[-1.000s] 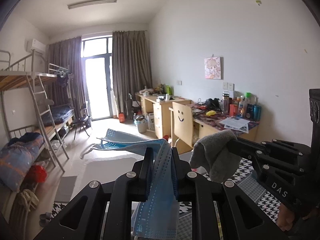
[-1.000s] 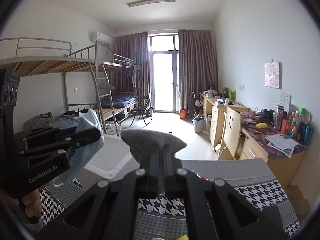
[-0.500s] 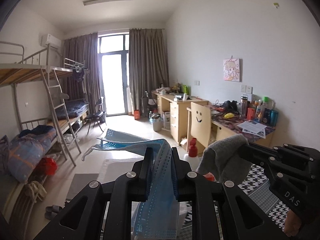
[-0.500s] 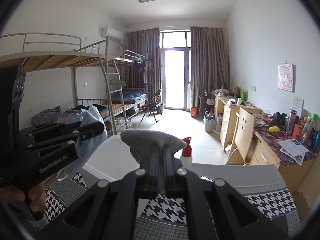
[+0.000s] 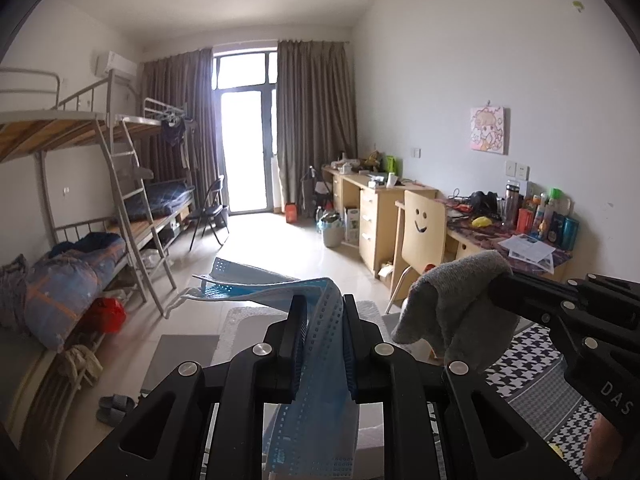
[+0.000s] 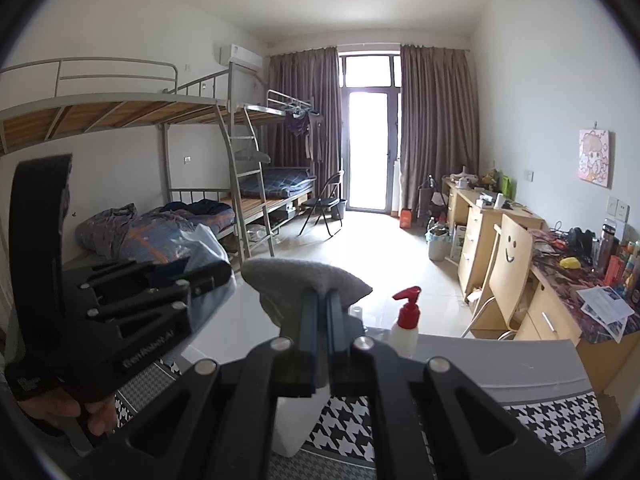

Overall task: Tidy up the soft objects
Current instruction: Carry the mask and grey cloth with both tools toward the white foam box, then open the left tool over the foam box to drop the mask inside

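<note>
In the left wrist view, my left gripper [image 5: 320, 312] is shut on a bunch of blue face masks [image 5: 316, 408]; they hang down between the fingers and fan out ahead. To its right, my right gripper [image 5: 500, 280] holds a grey cloth [image 5: 452, 304] that droops from the tips. In the right wrist view, my right gripper [image 6: 323, 300] is shut on the same grey cloth [image 6: 304, 276], which is draped over its fingertips. My left gripper [image 6: 208, 276] is at the left with the blue masks [image 6: 200, 248]. Both are held up above a table.
A houndstooth tablecloth [image 6: 352, 412] covers the table below. A white box [image 6: 296, 420] and a red-topped spray bottle [image 6: 406, 316] stand on it. Bunk beds [image 6: 240, 216] line the left wall; desks and a smiley-backed chair [image 6: 512, 264] line the right.
Both grippers have swung left together, so the room has slid rightward in both views. The spray bottle has come into the right wrist view. Both grips are unchanged.
</note>
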